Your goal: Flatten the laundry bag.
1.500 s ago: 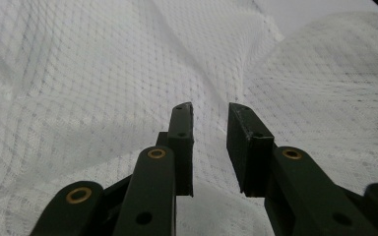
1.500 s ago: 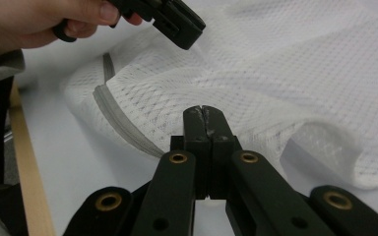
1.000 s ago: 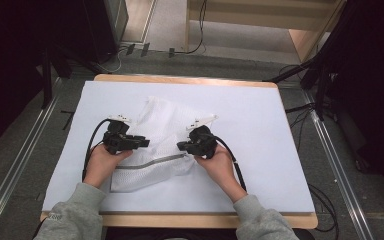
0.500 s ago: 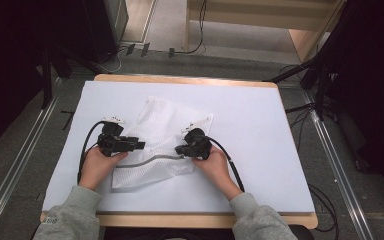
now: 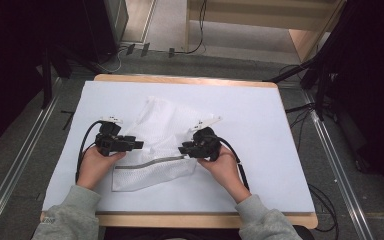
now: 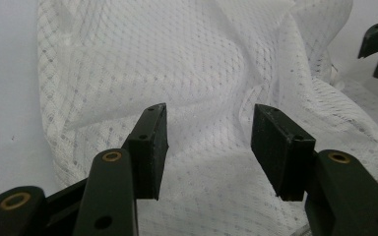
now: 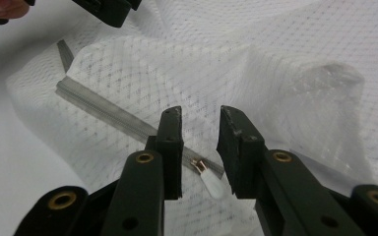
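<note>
The white mesh laundry bag [image 5: 157, 145] is lying crumpled at the centre of the high view. Its zipper pull [image 7: 207, 176] is lying free between the right gripper [image 7: 201, 129] jaws, which have just been opening. The left gripper [image 6: 209, 123] jaws, also just opened, are standing apart over loose mesh. With nothing being clamped, the zipper is at risk of staying shut or snagging mesh.
</note>
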Tool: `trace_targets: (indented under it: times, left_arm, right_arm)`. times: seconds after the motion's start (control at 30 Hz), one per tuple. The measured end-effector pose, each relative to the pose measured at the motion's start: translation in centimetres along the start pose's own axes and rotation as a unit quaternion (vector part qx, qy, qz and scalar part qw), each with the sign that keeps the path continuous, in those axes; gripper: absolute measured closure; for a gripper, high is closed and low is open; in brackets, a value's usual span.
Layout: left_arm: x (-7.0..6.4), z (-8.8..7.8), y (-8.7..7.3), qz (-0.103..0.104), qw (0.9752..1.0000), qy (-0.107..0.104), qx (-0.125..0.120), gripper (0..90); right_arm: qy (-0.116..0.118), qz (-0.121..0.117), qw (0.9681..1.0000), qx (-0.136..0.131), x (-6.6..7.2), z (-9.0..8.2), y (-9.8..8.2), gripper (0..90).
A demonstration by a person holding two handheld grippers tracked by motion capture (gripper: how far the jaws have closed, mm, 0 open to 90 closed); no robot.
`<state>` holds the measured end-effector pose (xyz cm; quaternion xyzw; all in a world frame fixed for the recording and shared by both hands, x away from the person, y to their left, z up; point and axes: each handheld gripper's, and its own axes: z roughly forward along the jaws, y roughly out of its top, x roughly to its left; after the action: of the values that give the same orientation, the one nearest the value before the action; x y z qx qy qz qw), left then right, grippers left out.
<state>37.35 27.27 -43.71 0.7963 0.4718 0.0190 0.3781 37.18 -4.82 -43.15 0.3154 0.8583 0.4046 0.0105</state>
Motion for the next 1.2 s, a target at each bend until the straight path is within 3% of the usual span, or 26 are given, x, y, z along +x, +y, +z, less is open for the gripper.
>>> trace_targets:
  times: [0.67,1.0,1.2]
  left_arm:
    - [0.5,-0.2,0.4,0.001,1.0,-0.001,-0.004,45.6]
    - [1.0,-0.2,0.8,-0.003,0.9999,0.0,-0.01,42.8]
    - [1.3,-0.2,1.0,-0.003,0.9999,-0.001,-0.014,42.6]
  right_arm:
    - [-0.014,0.015,0.9996,-0.018,0.1,-3.6,-3.4,66.6]
    - [-0.021,0.015,0.9996,-0.01,0.5,-3.7,-4.9,63.6]
    - [-0.017,0.014,0.9998,0.004,0.9,-2.8,-5.4,59.9]
